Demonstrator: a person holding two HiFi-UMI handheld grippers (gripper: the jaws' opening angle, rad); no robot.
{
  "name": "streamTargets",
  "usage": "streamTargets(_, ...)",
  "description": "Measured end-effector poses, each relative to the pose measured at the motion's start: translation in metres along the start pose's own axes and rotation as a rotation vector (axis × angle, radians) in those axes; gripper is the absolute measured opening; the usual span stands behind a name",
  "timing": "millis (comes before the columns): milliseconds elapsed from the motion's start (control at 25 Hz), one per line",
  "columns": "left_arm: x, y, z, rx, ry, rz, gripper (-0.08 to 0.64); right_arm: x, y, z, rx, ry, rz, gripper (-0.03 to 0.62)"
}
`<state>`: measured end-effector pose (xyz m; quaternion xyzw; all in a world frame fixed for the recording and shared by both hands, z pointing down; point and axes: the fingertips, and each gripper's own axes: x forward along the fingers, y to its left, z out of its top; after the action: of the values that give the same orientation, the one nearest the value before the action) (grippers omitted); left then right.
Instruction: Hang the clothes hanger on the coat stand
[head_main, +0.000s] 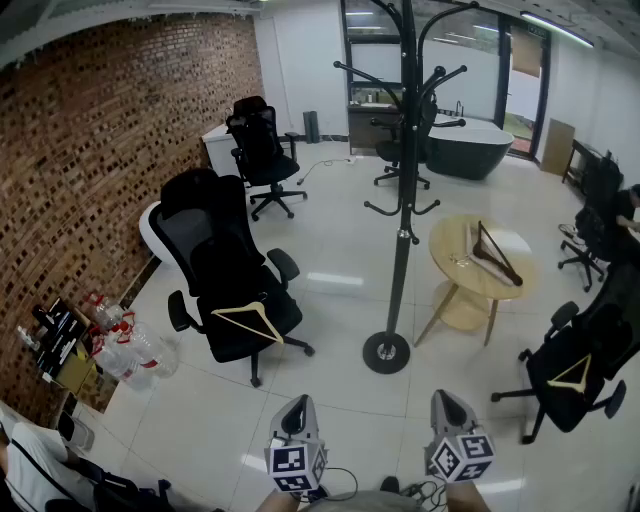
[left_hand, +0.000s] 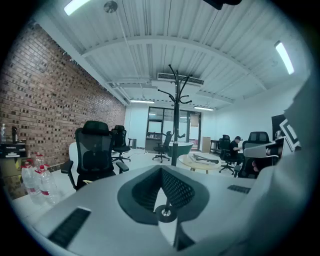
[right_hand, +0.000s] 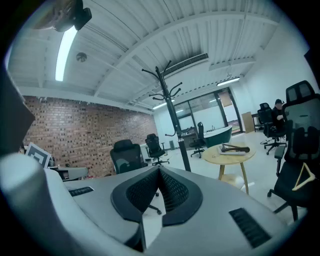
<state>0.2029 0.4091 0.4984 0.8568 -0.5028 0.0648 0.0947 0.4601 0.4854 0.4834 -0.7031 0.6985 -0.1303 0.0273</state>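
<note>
A pale hanger (head_main: 246, 320) lies on the seat of the black chair (head_main: 215, 250) at ten o'clock from the person. A dark hanger (head_main: 495, 256) lies on the round table (head_main: 452, 238) at one o'clock, and a third hanger (head_main: 570, 376) on a chair at three. None hangs on the coat stand (head_main: 402, 250), dead ahead at twelve. The left gripper (head_main: 298, 408) and right gripper (head_main: 446, 400) sit low at six, each with jaws pressed together on nothing. Best, I think, to spread one gripper's jaws and pinch the nearest hanger by its shoulder, leaving the hook free.
</note>
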Motion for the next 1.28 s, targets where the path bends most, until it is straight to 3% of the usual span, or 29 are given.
streamTargets(360, -0.008, 0.036, 0.004, -0.018, -0.012, 0.042, 0.015, 0.020, 0.031, 0.001, -0.017, 0.007, 0.030, 0.000)
streamTargets(560, -0.026, 0.085, 0.008, -0.045, -0.028, 0.078, 0.015, 0.037, 0.076, 0.004, -0.038, 0.006, 0.053, 0.000)
streamTargets(800, -0.067, 0.176, 0.011, -0.091, -0.065, 0.168, 0.015, 0.053, 0.150, -0.007, -0.062, 0.007, 0.089, 0.000)
streamTargets(960, -0.090, 0.222, 0.020, -0.111, -0.065, 0.182, 0.015, 0.069, 0.215, -0.006, -0.090, 0.026, 0.130, 0.000)
streamTargets(1280, -0.141, 0.316, -0.026, -0.134, -0.064, 0.216, 0.015, 0.083, 0.325, -0.064, -0.141, 0.059, 0.189, 0.000)
